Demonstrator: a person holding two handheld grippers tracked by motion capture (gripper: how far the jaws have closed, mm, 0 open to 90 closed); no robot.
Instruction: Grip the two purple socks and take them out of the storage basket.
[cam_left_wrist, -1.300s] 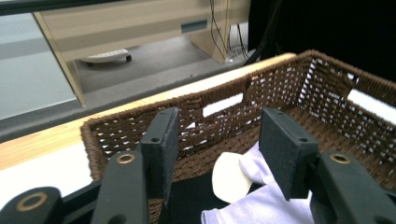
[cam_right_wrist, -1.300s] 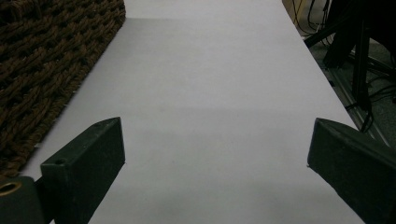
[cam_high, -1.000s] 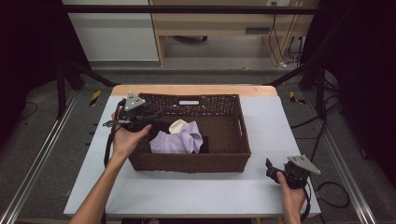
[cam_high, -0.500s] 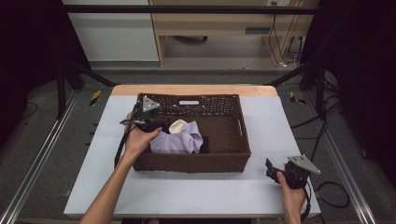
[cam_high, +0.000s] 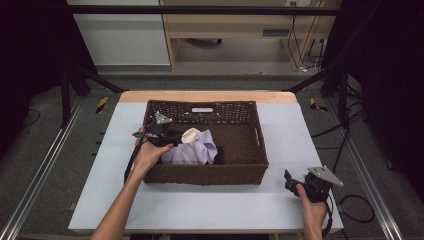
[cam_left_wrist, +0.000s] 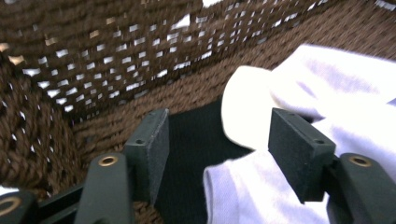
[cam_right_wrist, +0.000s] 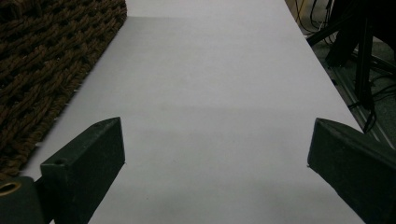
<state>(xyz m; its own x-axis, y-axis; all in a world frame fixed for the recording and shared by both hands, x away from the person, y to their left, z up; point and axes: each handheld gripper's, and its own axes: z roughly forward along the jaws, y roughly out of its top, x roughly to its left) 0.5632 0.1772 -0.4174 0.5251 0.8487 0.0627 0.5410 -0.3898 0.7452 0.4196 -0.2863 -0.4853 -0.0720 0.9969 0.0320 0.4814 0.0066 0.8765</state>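
Brown woven basket (cam_high: 205, 172) sits in the middle of the pale table (cam_high: 200, 210). It has a small cut-out handle in its far wall. Inside it lies a bundle of clothes: a light purple cloth (cam_high: 192, 152), a cream-white piece (cam_high: 190, 135) at its far left corner, and a black cloth (cam_high: 218, 155) under them.

I see the left gripper (cam_high: 172, 137) down inside the left part of the basket, held by the person's left hand (cam_high: 150, 155). Its jaws have just been opening and now stand wide apart. In the left gripper view the pads (cam_left_wrist: 152, 149) are not pressing on anything. The white piece (cam_left_wrist: 247, 116) and the black cloth (cam_left_wrist: 196, 140) lie between them, and the purple cloth (cam_left_wrist: 336, 84) lies beside the right jaw. I cannot tell if that jaw touches it.

Over at the near right corner of the table, the right gripper (cam_high: 289, 181) rests in the person's right hand (cam_high: 312, 207), well apart from the basket. Its jaws are wide apart too, with bare table (cam_right_wrist: 215, 116) between them.

No words or labels can be read on the basket or the clothes
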